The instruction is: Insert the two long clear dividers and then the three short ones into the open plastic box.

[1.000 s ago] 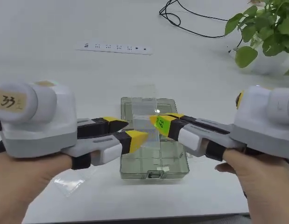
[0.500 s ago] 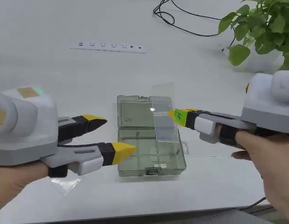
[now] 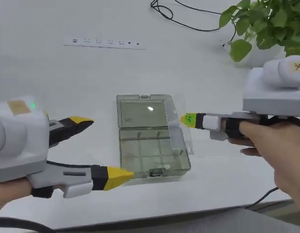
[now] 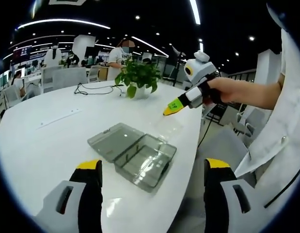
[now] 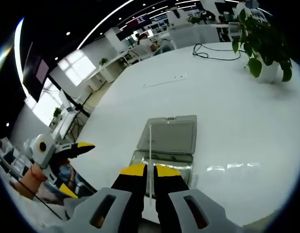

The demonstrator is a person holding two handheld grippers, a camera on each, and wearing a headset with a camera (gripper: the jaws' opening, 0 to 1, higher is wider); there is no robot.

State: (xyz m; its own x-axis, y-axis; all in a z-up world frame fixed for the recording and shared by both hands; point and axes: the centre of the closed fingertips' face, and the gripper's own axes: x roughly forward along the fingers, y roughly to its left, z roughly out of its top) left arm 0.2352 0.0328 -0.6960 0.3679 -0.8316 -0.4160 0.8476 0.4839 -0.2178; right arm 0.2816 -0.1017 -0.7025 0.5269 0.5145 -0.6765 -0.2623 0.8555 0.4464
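Right gripper (image 3: pixel 188 119): jaws pinched on clear divider (image 5: pixel 150 145), held edge-on above open box (image 3: pixel 119 150), probably for slotting. Left gripper (image 3: pixel 103 147): jaws wide, empty, near box.

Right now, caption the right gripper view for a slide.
Right hand-held gripper, shut on a thin clear plastic divider, points toward the open translucent grey plastic box.

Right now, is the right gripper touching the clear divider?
Touching. In the right gripper view the right gripper has its jaws shut on the clear divider, whose thin edge runs up from between them.
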